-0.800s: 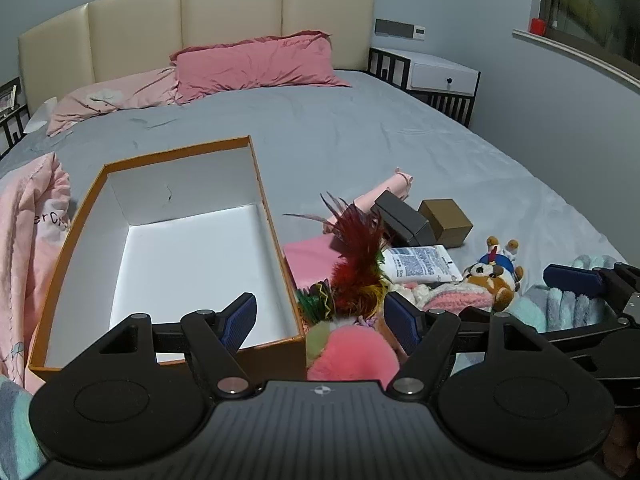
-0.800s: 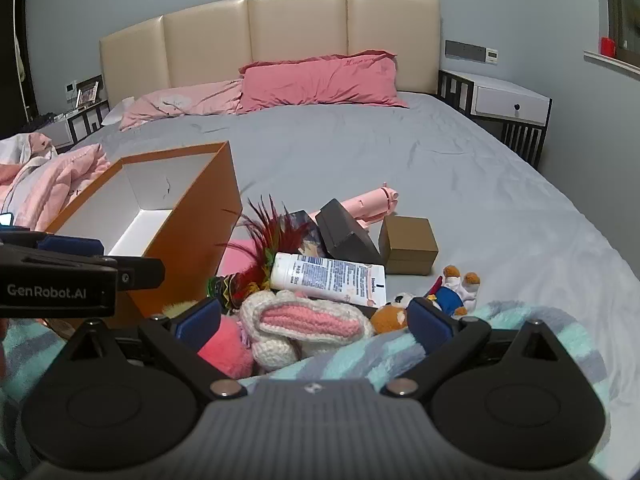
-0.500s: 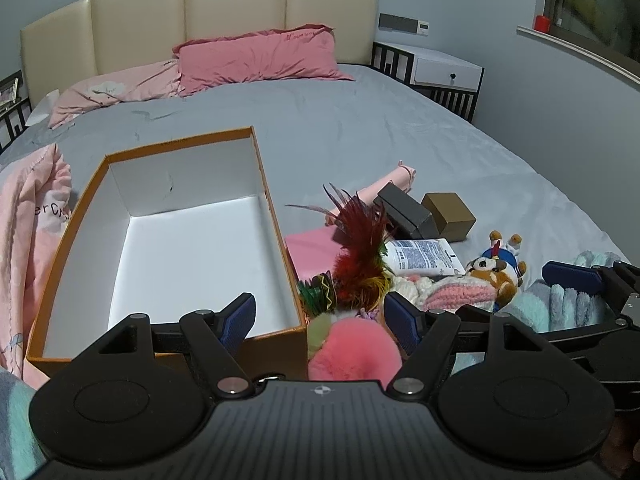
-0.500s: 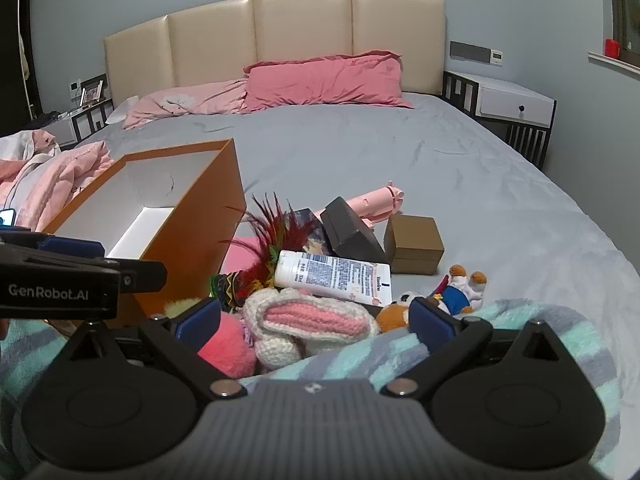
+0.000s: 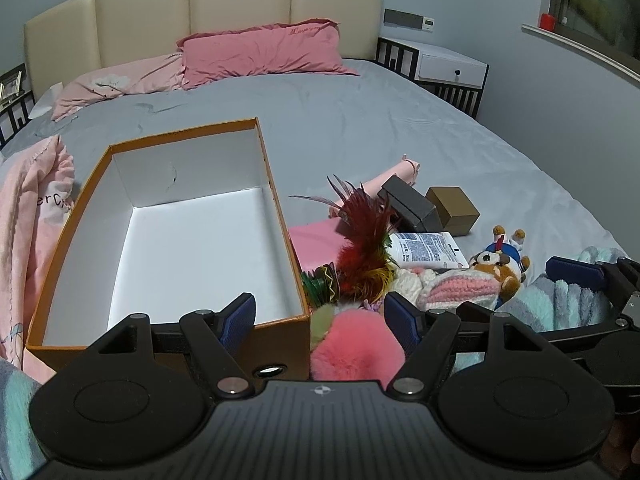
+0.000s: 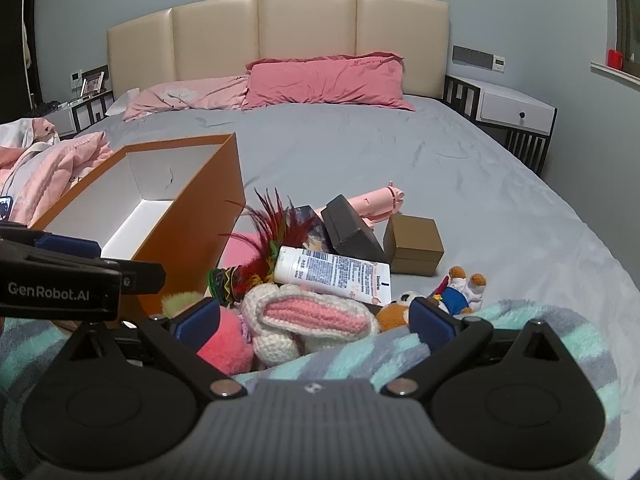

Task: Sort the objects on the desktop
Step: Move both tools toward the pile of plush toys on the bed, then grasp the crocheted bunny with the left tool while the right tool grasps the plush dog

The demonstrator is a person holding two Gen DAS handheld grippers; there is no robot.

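An open orange box with a white inside stands empty on the grey bed; it also shows in the right wrist view. Right of it lies a pile: a pink pompom, a knitted bunny, a feather toy, a white lotion tube, a plush bear, a dark case and a brown cube box. My left gripper is open and empty over the box's near corner and the pompom. My right gripper is open and empty just short of the bunny.
A striped teal fleece blanket lies under the right gripper. Pink clothes lie left of the box. Pink pillows and a headboard are at the far end. A white nightstand stands right of the bed.
Both grippers have risen slightly, so the box and the pile sit lower in view. Both stay open. No object has moved.
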